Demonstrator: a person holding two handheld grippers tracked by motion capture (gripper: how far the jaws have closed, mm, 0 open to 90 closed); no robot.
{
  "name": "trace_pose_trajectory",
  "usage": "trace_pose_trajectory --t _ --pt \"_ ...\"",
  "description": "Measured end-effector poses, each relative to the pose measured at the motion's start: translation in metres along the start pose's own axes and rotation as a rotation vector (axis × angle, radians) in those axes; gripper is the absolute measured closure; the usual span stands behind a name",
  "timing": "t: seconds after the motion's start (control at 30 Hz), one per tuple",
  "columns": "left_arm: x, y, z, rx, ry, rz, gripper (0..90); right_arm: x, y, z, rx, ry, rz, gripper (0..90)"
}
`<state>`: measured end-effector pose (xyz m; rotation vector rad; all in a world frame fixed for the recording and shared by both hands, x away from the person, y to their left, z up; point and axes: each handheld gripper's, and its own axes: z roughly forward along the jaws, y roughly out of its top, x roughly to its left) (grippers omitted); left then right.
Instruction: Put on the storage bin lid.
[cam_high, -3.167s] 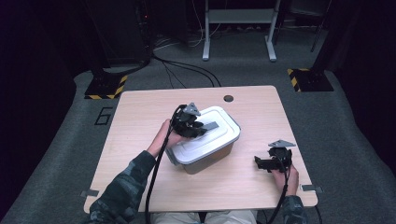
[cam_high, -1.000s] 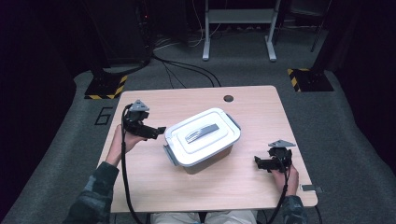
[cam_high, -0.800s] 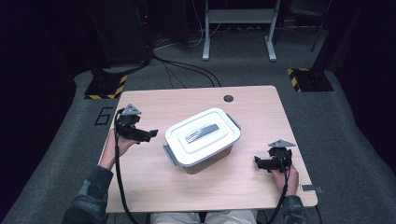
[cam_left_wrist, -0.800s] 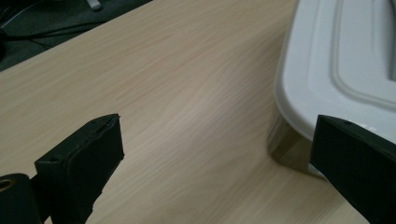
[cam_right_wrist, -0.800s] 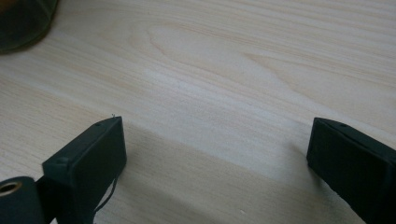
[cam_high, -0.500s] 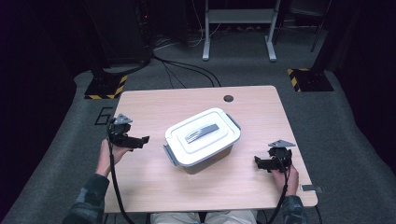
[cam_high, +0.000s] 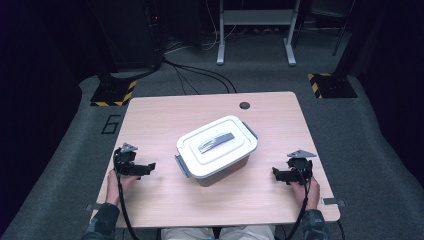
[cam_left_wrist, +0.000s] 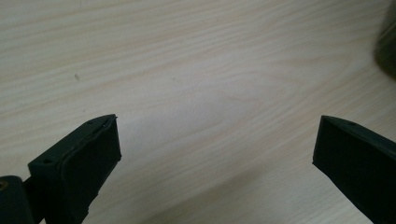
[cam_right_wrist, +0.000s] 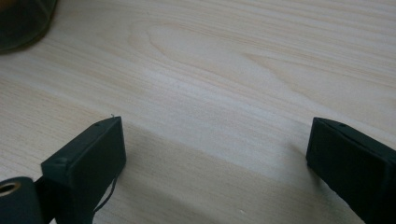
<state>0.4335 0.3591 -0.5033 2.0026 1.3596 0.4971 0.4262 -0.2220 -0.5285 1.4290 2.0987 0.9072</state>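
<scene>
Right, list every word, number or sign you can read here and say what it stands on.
"6": a dark outlined digit on the grey floor, left of the table, at about.
The box with its lid bears no readable text.
The yellow-black hazard stripes on the stand bases are markings, not words.

Lidded storage box (cam_high: 216, 146): a rectangular container with rounded corners, a white lid and a darker, translucent-looking body. The lid is on and sits flat. A grey handle lies recessed along the lid's centre, and a grey latch shows at each short end. The box stands upright near the middle of the wooden table (cam_high: 165, 115), turned diagonally to the table's edges.
</scene>
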Motion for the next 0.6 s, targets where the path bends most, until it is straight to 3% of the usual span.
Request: trace_pose_trajectory --t 0.17,0.3,0.6 --pt "-0.006 -0.019 0.006 -0.04 0.092 0.011 1.5 0.0 0.0 0.0 0.0 -0.001 0.0 4.0" --pt "-0.008 -0.028 0.012 -0.043 0.094 0.002 1.5 0.0 0.0 0.0 0.0 -0.001 0.0 4.1" --pt "-0.008 -0.03 0.011 -0.051 0.092 -0.023 5.7 0.0 0.0 0.0 0.0 -0.001 0.0 4.1"
